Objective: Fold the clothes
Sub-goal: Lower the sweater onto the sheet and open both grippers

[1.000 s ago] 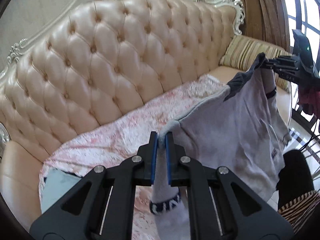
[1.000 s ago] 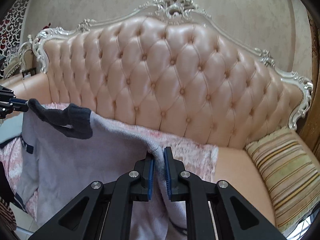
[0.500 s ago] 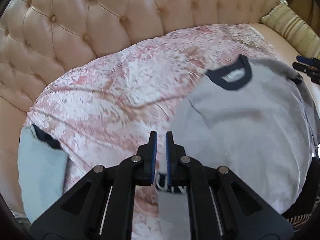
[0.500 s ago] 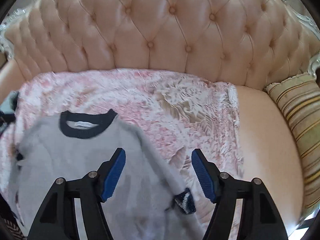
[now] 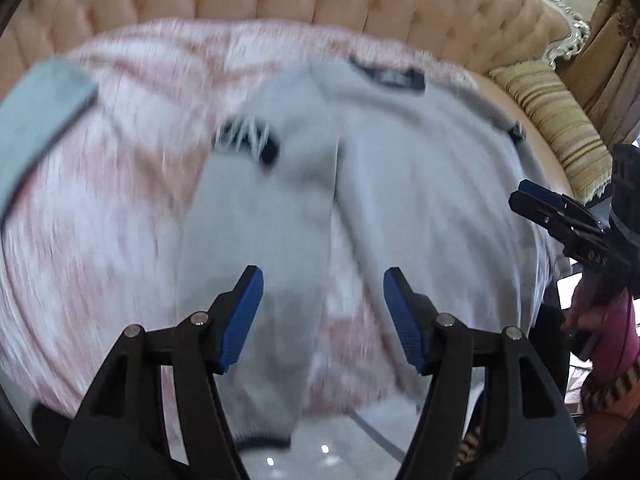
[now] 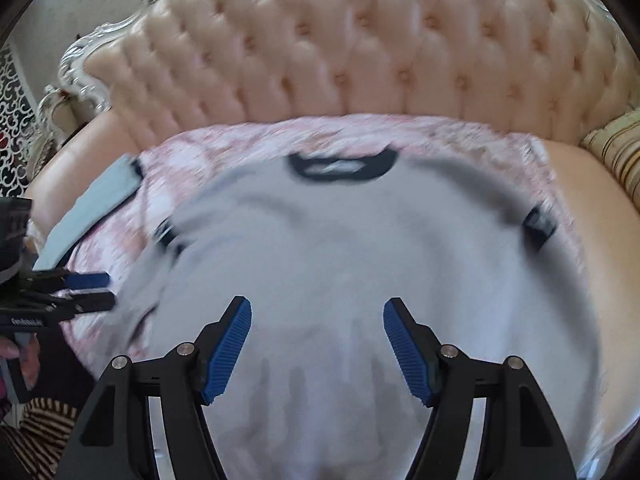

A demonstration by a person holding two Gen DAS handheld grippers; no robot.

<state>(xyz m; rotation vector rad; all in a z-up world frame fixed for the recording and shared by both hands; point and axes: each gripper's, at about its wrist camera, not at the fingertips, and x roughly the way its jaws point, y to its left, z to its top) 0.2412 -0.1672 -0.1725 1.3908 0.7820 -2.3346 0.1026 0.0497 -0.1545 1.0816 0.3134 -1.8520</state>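
A tufted cream sofa (image 6: 360, 52) with a silver carved frame fills the background of both views, its seat covered by a pink patterned sheet (image 5: 100, 208).

Both views are blurred. In the left wrist view, the left gripper (image 5: 323, 316) stands at the bottom centre with its blue-padded fingers spread wide and nothing between them. Just beyond them a grey sweater (image 5: 420, 184) lies spread on the sheet, one sleeve (image 5: 256, 240) running down the middle of the frame and hanging over the seat's front edge, a dark patterned band crossing it higher up. The dark collar (image 5: 388, 76) lies farthest, toward the backrest. At the right edge the right gripper (image 5: 560, 216) appears from the side, above the sweater's edge. A pale blue cloth (image 5: 36, 120) lies at the upper left, and a striped cushion (image 5: 560, 128) at the upper right.

The right wrist view looks straight down the sweater's body: its own fingers, bottom centre, are also wide apart and empty over the grey fabric. Here the collar sits at upper centre and a dark cuff (image 6: 538, 226) at the right. This view alone shows the whole backrest, and, at the lower left edge, a hand (image 6: 16, 356) holding the left gripper above a striped garment (image 6: 36, 420).
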